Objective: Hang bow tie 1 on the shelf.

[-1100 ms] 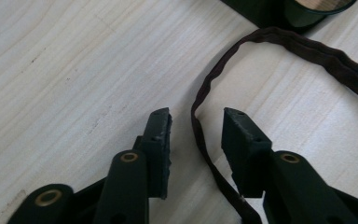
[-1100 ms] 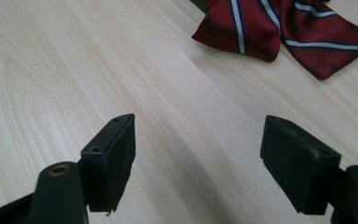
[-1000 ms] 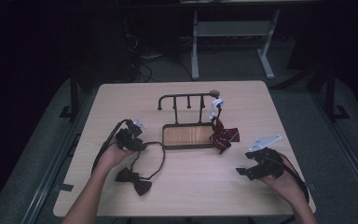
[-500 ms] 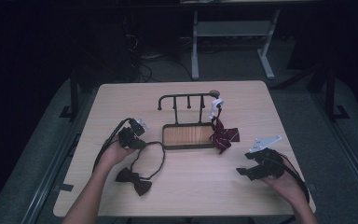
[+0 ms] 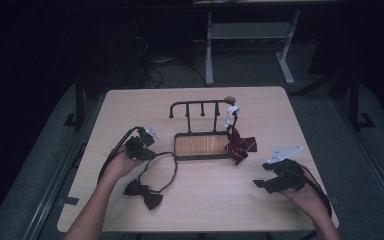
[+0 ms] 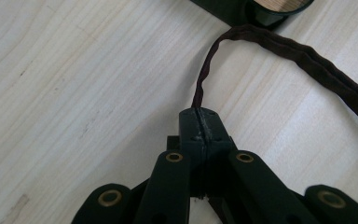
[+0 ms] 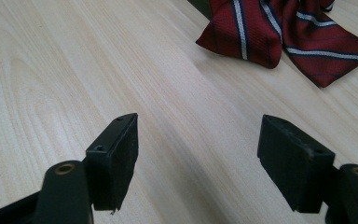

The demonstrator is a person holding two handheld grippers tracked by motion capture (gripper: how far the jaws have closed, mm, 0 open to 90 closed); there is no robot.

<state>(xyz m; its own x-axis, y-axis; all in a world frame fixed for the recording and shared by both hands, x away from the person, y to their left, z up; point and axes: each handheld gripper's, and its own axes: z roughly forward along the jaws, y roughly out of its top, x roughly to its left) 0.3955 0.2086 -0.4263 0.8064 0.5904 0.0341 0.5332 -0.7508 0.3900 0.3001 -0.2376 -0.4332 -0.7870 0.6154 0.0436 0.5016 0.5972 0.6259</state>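
on the left half of the wooden table [image 5: 130,107] a dark brown bow tie [image 5: 143,193] is laid flat, and its thin neck strap [image 5: 169,165] is looped away from the bow toward the stand. the strap is seen clamped between the closed jaws of the left gripper [image 5: 141,148], the pinch being taken on the cord itself [image 6: 200,88] rather than on the bow. the tie is judged to be light, soft and limp (a fabric knot on a narrow band), so it is expected to dangle and swing once lifted, and a thin strap may slip through the pads if pulled sideways. a hold on the strap near its top bend is judged sensible for hanging.

the right gripper [image 5: 275,180] is held near the table's right edge with its jaws spread wide and nothing between them [image 7: 200,154].

ahead of the strap stands a black rack with a wooden tray base [image 5: 200,146] and a row of hooks on a bar [image 5: 200,104]. a red striped bow tie [image 5: 240,146] is hung at the rack's right end, spilling onto the table, so the free hooks lie to its left. the tray rim lies just beside the strap and could snag it.
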